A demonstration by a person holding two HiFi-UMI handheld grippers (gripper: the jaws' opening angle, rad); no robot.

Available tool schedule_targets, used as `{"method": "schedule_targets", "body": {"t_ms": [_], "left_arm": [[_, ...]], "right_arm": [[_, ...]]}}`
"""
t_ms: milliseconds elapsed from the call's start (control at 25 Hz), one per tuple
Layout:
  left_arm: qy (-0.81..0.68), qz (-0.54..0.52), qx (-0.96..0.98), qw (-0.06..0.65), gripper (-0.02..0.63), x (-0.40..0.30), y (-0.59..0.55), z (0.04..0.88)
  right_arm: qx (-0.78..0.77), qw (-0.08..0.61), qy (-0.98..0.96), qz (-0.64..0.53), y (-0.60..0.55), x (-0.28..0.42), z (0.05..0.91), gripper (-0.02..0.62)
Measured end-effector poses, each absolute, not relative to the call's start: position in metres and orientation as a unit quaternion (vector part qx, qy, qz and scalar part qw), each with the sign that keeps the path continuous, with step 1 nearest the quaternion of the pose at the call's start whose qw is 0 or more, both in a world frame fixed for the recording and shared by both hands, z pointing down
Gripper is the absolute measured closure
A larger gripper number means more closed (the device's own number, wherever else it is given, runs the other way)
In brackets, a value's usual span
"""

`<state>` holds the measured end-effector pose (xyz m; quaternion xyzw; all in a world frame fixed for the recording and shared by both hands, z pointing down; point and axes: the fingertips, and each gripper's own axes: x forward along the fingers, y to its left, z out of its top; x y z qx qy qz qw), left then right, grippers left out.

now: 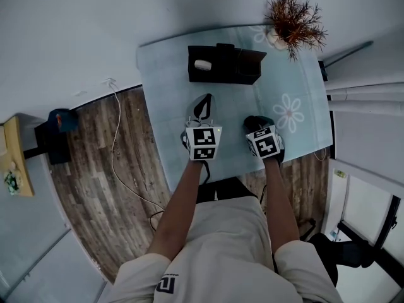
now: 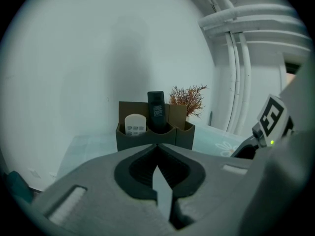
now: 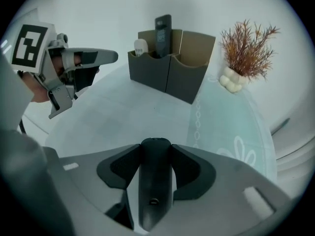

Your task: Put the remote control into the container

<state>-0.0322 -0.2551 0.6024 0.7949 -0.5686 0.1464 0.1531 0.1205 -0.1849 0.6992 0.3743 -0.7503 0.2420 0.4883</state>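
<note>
A black remote control (image 3: 155, 181) lies lengthwise between the jaws of my right gripper (image 3: 155, 146), whose pads press on both its sides low over the glass table (image 1: 165, 93). The dark container (image 1: 224, 65) stands at the table's far side. It holds a white remote (image 3: 141, 46) in its left compartment and another black remote (image 3: 163, 28) upright beside it. My left gripper (image 1: 203, 106) hovers shut and empty to the left of the right one, pointing at the container (image 2: 155, 134).
A dried plant in a white pot (image 1: 291, 21) stands right of the container at the far right corner. A white cable (image 1: 117, 150) trails over the wooden floor left of the table. The person's legs are at the near table edge.
</note>
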Motion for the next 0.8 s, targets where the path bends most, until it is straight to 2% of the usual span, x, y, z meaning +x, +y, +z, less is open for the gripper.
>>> {"method": "schedule_targets", "body": {"t_ms": [120,520,800], "left_arm": [[-0.569,0.144,0.797,0.144,0.601,-0.032,-0.250,0.591],[-0.591,0.126,0.788,0.119,0.601,-0.033,-0.236,0.548],[-0.593,0.114,0.790,0.104,0.601,-0.027,-0.248,0.528]], "right_arm": [[0.405,0.446,-0.774,0.193,-0.198,0.111,0.670,0.393],[0.526,0.195,-0.823,0.088,-0.220,0.090,0.560,0.393],[0.552,0.136,-0.819,0.075,-0.241,0.077,0.516,0.393]]}}
